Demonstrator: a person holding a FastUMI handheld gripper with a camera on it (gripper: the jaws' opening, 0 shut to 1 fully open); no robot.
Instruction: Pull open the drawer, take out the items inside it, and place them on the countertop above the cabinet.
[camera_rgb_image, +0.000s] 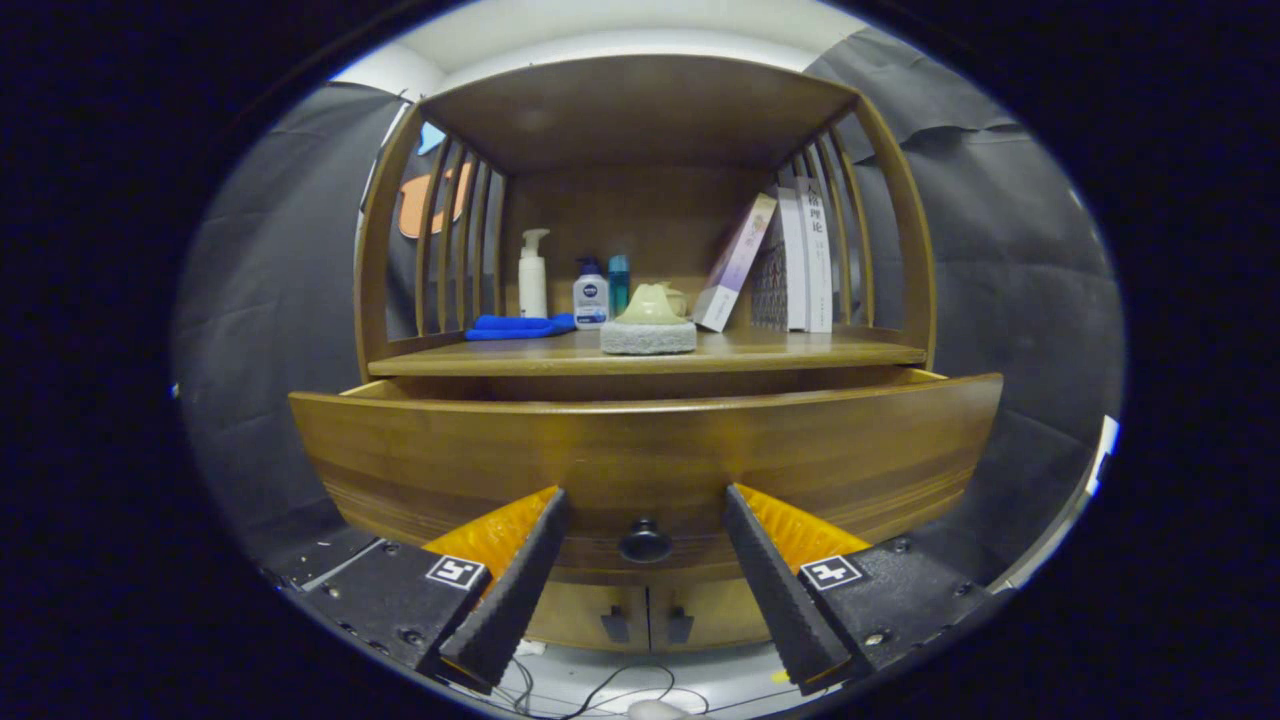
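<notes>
The wide brown wooden drawer (645, 450) stands pulled out from the cabinet, its curved front panel facing the gripper (645, 520) and spanning well past both fingers. From this low angle the inside of the drawer is hidden, so what lies in it can't be told. The small round dark knob (645, 541) sits low on the drawer front, right between the two fingers, and neither finger touches it. The gripper is spread wide, holding nothing, with the fingertips (553, 505) just short of the panel on either side of the knob.

Above the drawer runs the wooden countertop (800, 352), roofed by a shelf with slatted sides. On it, beyond the fingers, a pale green sponge with a grey base (648, 320) sits near the front edge at the middle. To its left lies a folded blue cloth (515, 326), with a white pump bottle (532, 275), a small white bottle with a blue cap (590, 295) and a teal bottle (619, 283) standing behind. To the right, a row of books (800, 260) stands upright, one leaning against the others.

Below the drawer, two small dark cabinet door handles (647, 625) sit side by side.
</notes>
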